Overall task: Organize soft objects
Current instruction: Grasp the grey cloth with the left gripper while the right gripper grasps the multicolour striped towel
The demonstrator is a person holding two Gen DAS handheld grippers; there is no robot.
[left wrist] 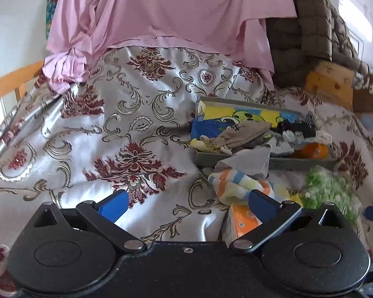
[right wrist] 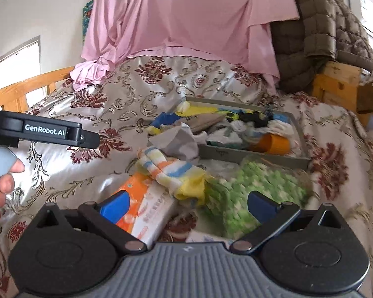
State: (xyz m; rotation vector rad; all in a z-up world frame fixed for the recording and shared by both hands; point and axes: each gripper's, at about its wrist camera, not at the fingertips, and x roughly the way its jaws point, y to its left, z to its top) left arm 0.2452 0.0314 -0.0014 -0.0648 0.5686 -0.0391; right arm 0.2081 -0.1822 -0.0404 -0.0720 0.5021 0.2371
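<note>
A grey tray [left wrist: 273,162] [right wrist: 251,154] lies on the floral bedspread, filled with socks, small cloths and an orange cup [right wrist: 273,144]. In front of it lie a striped pastel towel [left wrist: 238,183] [right wrist: 171,171], a grey cloth [left wrist: 248,160] [right wrist: 179,139], a green-white knitted piece [left wrist: 328,188] [right wrist: 251,191] and an orange tissue pack [left wrist: 241,221] [right wrist: 144,208]. My left gripper [left wrist: 186,204] is open over the bedspread, left of the pile. My right gripper [right wrist: 186,204] is open just above the pile, the tissue pack by its left finger, the knitted piece by its right.
A pink sheet [left wrist: 166,15] and a brown quilted blanket [left wrist: 308,24] hang behind the bed. Wooden bed rails [left wrist: 15,82] stand at the left and a wooden post [left wrist: 333,82] at the right. The left tool [right wrist: 44,130] and a hand [right wrist: 2,186] show in the right wrist view.
</note>
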